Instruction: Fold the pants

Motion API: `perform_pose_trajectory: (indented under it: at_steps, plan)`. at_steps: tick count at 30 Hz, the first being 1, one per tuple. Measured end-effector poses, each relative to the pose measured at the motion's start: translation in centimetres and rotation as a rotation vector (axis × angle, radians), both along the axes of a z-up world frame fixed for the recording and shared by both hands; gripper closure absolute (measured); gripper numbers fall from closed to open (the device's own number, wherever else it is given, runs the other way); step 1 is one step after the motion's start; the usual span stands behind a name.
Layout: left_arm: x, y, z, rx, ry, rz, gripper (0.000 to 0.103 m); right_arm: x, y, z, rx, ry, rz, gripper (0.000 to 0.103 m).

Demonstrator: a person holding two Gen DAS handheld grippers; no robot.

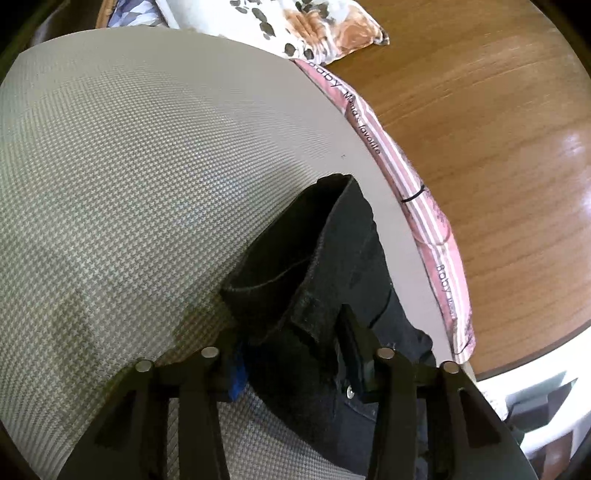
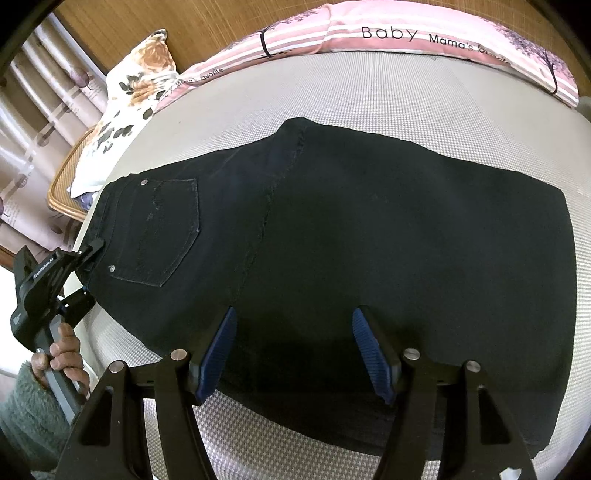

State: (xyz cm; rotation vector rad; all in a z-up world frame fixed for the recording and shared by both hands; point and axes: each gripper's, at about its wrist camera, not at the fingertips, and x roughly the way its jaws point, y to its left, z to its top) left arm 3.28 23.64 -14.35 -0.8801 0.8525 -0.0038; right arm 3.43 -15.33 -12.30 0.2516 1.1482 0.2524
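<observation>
Blue ribbed pads (image 2: 364,347) of the right gripper (image 2: 293,350) stood well apart above the near edge of the black pants (image 2: 369,229), touching nothing, while the left gripper (image 1: 295,354) had its fingers closed in on the waistband (image 1: 288,280), which bunched up between them; from the right wrist view the left gripper (image 2: 86,266) sat at the waist end just beside the back pocket (image 2: 159,229), a hand (image 2: 62,354) in a fuzzy grey-green sleeve (image 2: 26,406) gripping its handle. The pants lay already doubled into a broad dark rectangle on the grey woven mat (image 2: 369,92), waist to the left of that view and the fold to the right. One risk, as I judged it, was that the left fingers held only the upper layer of thick denim, so a lift would peel the layers apart and undo the fold. Another was that the right gripper, being open and over plain cloth, could close on a pinch of the top layer alone and drag a wrinkle across the stack. The denim looked heavy, stiff at the seams and riveted at the pocket corners. The mat showed a fine houndstooth weave, likely grippy enough to hold the lower layer back. A pink striped cushion (image 2: 424,33) and a floral pillow (image 2: 129,103) bordered the far edge, soft and clear of the work.
</observation>
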Motion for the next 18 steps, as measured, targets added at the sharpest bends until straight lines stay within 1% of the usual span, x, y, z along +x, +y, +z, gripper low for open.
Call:
perform_pose_trajectory:
  at_steps: [1, 4, 7, 8, 10, 11, 14, 18]
  plan:
    - [0.1, 0.0, 0.1, 0.01, 0.012, 0.001, 0.071, 0.0, 0.0, 0.0, 0.001, 0.0, 0.0, 0.04]
    - [0.3, -0.6, 1.2, 0.055, 0.03, -0.007, 0.076, 0.1, -0.1, 0.0, 0.007, 0.0, -0.006, 0.04]
    - [0.8, -2.2, 3.6, 0.16, 0.027, -0.034, 0.078, -0.1, -0.8, 0.5, 0.03, -0.008, -0.026, 0.04]
    - [1.0, -3.1, 4.9, 0.201, 0.015, -0.053, 0.079, -0.2, -1.1, 0.6, 0.037, -0.013, -0.033, 0.04]
    - [1.4, -4.5, 6.5, 0.254, -0.003, -0.08, 0.079, -0.4, -1.8, 1.2, 0.045, -0.029, -0.05, 0.04]
    - [1.7, -5.8, 7.8, 0.297, -0.019, -0.109, 0.079, -0.6, -2.4, 1.6, 0.049, -0.04, -0.062, 0.04]
    - [2.4, -9.1, 10.4, 0.358, -0.073, -0.18, 0.079, -1.2, -4.3, 2.8, 0.06, -0.071, -0.102, 0.04]
    - [3.5, -14.6, 13.6, 0.404, -0.152, -0.308, 0.079, -2.1, -7.9, 4.4, 0.08, -0.109, -0.174, 0.04]
